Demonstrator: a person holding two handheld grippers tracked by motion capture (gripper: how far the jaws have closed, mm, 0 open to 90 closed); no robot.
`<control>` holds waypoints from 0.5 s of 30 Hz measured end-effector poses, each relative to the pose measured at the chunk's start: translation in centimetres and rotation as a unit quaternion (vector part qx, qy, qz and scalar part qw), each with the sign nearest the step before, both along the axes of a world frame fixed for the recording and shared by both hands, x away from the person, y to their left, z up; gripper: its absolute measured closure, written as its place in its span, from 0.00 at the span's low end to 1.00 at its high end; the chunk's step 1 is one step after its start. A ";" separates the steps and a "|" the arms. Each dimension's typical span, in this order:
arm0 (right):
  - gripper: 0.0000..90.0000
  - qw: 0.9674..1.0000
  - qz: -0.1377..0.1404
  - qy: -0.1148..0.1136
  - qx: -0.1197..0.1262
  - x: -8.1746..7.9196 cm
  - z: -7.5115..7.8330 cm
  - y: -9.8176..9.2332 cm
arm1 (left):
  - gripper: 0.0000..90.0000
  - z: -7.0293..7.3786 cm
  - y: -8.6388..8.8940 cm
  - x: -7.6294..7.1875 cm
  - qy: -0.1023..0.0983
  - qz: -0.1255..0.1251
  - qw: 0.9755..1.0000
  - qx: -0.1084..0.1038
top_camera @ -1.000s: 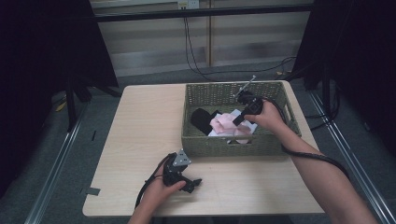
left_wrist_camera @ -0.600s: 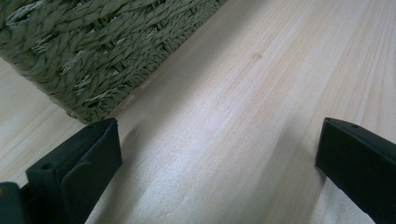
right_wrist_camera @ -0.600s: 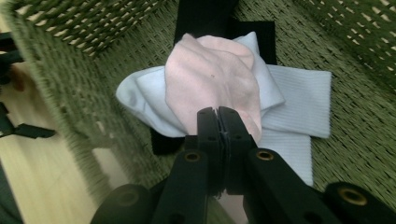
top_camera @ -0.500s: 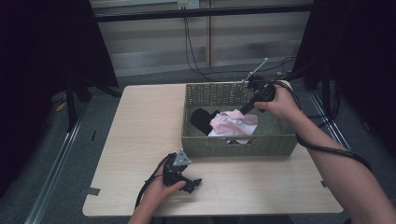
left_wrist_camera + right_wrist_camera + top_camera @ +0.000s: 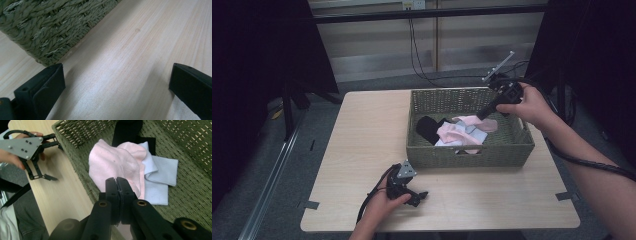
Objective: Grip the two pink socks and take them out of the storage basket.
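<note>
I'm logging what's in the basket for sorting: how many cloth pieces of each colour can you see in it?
Pink cloth: 1
White cloth: 1, maybe more layered
Black cloth: 1
Total in the basket: 3 visible

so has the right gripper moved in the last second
Yes. The right gripper has risen and drawn back toward the far right corner of the basket; earlier it was lower, over the pink cloth.
</note>
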State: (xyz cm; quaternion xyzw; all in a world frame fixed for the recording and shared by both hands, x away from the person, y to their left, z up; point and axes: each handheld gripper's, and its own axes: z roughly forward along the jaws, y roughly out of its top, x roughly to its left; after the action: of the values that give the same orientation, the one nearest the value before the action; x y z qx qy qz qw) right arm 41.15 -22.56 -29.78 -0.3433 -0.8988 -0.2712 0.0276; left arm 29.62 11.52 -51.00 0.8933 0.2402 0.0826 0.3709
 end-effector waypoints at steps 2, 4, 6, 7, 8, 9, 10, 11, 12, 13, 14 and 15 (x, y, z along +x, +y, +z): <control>0.98 1.000 0.001 0.000 -0.003 -0.2 0.2 0.0 | 0.00 0.0 0.0 0.0 0.000 0.000 1.000 0.000; 0.98 1.000 0.004 -0.001 -0.002 -0.7 0.5 -0.1 | 0.00 0.0 0.0 0.0 0.000 0.000 1.000 0.000; 0.98 1.000 0.012 -0.003 -0.001 -1.2 1.0 -0.2 | 0.00 0.0 0.0 0.0 0.000 0.000 1.000 0.000; 0.98 1.000 0.012 -0.003 -0.001 -1.2 1.0 -0.2 | 0.00 0.0 0.0 0.0 0.000 0.000 1.000 0.000; 0.98 1.000 0.014 -0.004 -0.001 -1.4 1.2 -0.2 | 0.00 0.0 0.0 0.0 0.000 0.000 1.000 0.000; 0.98 1.000 0.021 -0.010 -0.001 -1.8 1.6 -0.2 | 0.00 0.0 0.0 0.0 0.000 0.000 1.000 0.000; 0.98 1.000 0.023 -0.010 0.000 -2.1 1.8 -0.2 | 0.00 0.0 0.0 0.0 0.000 0.000 1.000 0.000; 0.98 1.000 0.027 -0.010 0.000 -2.3 1.9 -0.2 | 0.00 0.0 0.0 0.0 0.000 0.000 1.000 0.000; 0.98 1.000 0.030 -0.010 -0.002 -2.5 2.0 -0.1 | 0.00 0.0 0.0 0.0 0.000 0.000 1.000 0.000; 0.98 0.999 0.032 -0.011 -0.003 -2.8 2.1 0.0 | 0.00 0.0 0.0 0.0 0.000 0.000 1.000 0.000; 0.98 0.999 0.037 -0.014 -0.002 -3.0 2.1 0.0 | 0.00 0.0 0.0 0.0 0.000 0.000 1.000 0.000; 0.98 0.999 0.037 -0.014 -0.002 -3.0 2.1 0.0 | 0.00 0.0 0.0 0.0 0.000 0.000 1.000 0.000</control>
State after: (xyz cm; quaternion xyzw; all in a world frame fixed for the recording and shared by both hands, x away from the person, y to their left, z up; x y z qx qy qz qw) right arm 38.13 -22.54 -27.66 -0.3056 -0.9120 -0.2726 0.0241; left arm 29.62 11.52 -51.00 0.8933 0.2400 0.0823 0.3711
